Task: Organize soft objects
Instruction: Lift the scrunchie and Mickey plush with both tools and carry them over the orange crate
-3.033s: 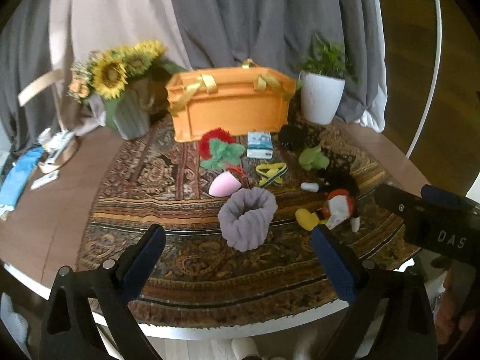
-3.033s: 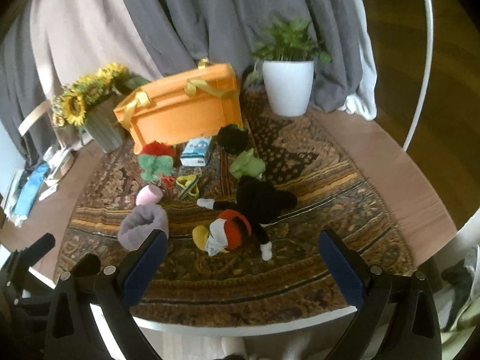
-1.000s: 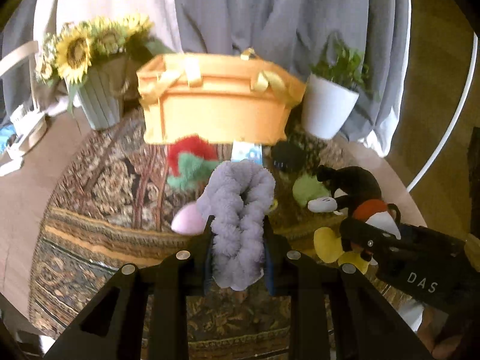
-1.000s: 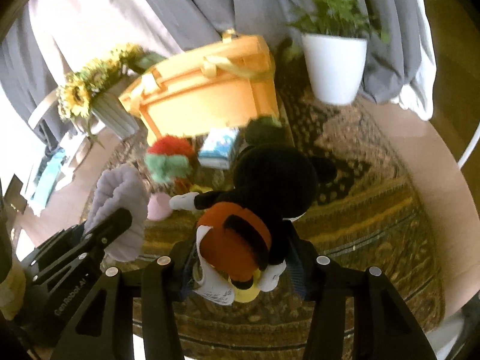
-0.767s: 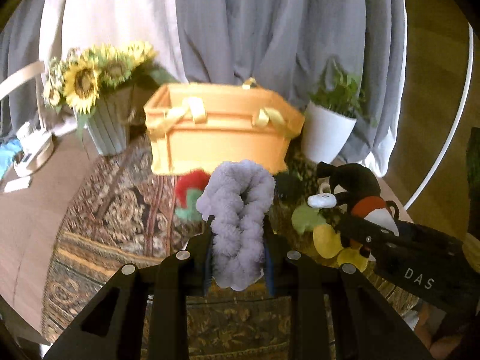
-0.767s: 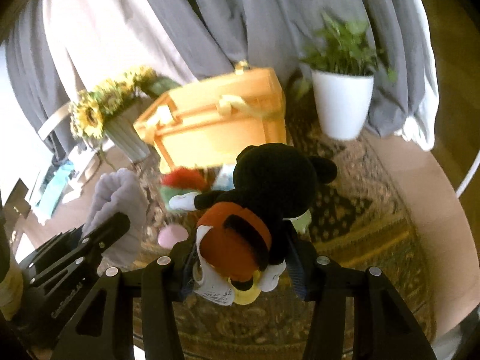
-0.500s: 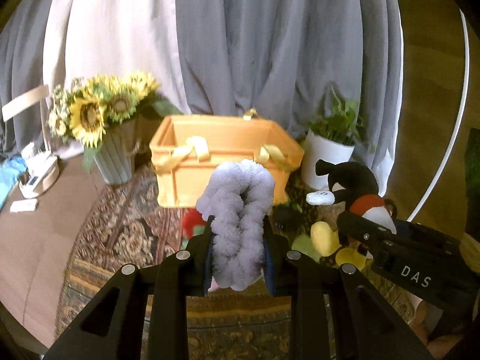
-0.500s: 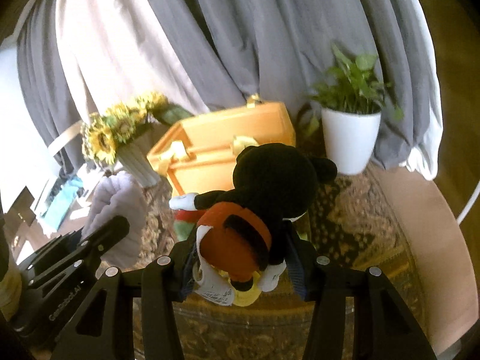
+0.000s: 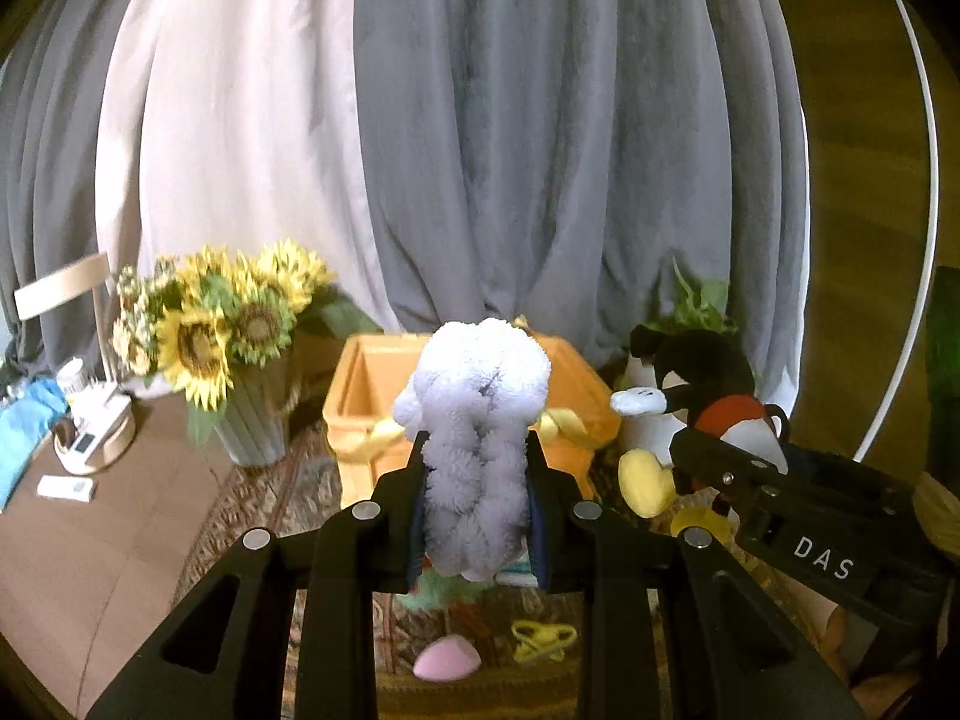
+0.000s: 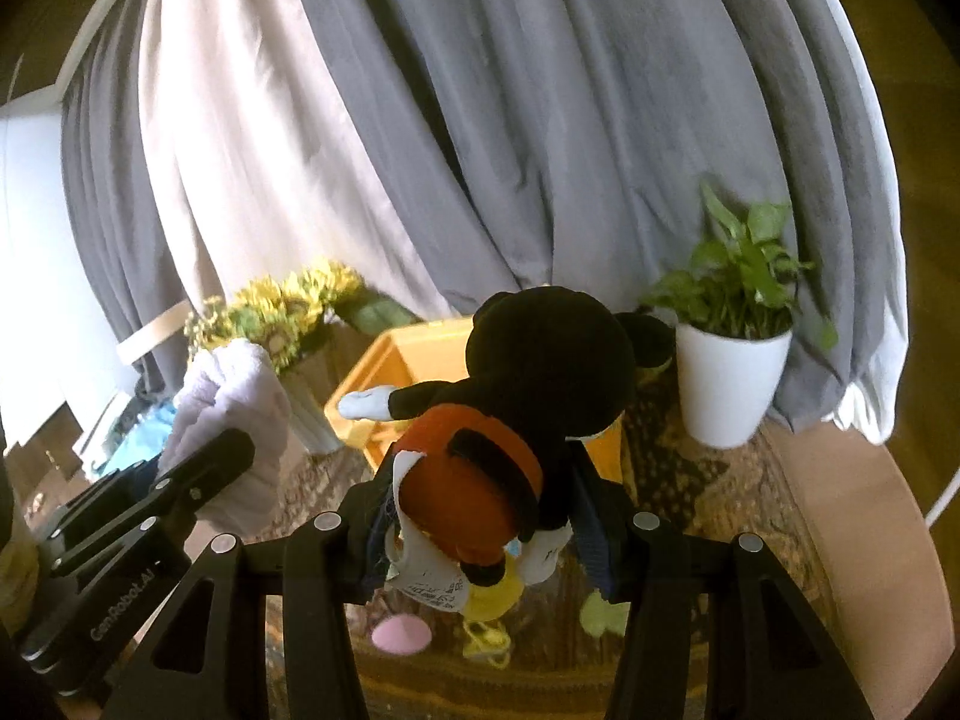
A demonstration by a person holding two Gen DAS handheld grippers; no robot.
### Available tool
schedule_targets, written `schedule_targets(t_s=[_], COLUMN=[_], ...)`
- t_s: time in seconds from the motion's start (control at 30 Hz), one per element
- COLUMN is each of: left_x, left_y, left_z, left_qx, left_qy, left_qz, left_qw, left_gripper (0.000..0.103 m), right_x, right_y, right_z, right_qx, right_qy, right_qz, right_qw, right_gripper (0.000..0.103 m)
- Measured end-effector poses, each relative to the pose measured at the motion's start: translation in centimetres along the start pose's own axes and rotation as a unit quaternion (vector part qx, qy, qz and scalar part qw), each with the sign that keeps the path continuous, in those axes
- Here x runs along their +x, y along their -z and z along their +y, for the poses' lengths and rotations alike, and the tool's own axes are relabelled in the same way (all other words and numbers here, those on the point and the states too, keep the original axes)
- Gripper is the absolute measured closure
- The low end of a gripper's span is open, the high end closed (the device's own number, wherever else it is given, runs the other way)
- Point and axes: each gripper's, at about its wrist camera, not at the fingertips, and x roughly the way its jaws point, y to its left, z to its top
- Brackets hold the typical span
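Gripping a fluffy lavender knitted band [image 9: 477,456], the left gripper [image 9: 477,516] has its black fingers closed in on the soft loop, squeezing it narrow between the blue pads; the band stands upright and hangs in the air in front of the open orange fabric storage box [image 9: 372,396] with yellow ribbon handles at the far middle of the scene. The right gripper [image 10: 480,516] is likewise clamped on a black plush mouse toy [image 10: 540,384] with red shorts and yellow shoes, held off the patterned brown rug [image 10: 678,480], its white-gloved arm stretched left toward the box.

Below both tools, on the near part of the rug, lie a pink rounded soft piece [image 9: 447,660] and, just right of it, a yellow looped band [image 9: 543,639]. A bunch of sunflowers in a ribbed grey-green vase [image 9: 210,354] stands left of the box, and a leafy green plant in a white pot [image 10: 729,378] stands to its right. Grey and pale curtains [image 9: 540,150] hang behind.
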Motion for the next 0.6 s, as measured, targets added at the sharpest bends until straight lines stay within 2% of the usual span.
schedule_targets(t_s=[0.37,0.6], left_x=[2.9,6.5], left_y=[-3.3,-4.9], left_z=[1.1,1.9], left_qx=[0.017,0.021], left_qy=[-0.016,-0.026], left_qz=[-0.037,-0.036], left_qw=[0.999,0.9988], left_gripper=[0.076,0.076], right_x=[3.2,7.4], right_y=[-3.8,-5.9], right_z=[0.4,-0.3], right_qx=[-0.013,-0.016], right_qy=[-0.004,-0.004], right_qz=[-0.029,-0.019], right_qw=[0.999,1.0], right_gripper=[0.051,0.051])
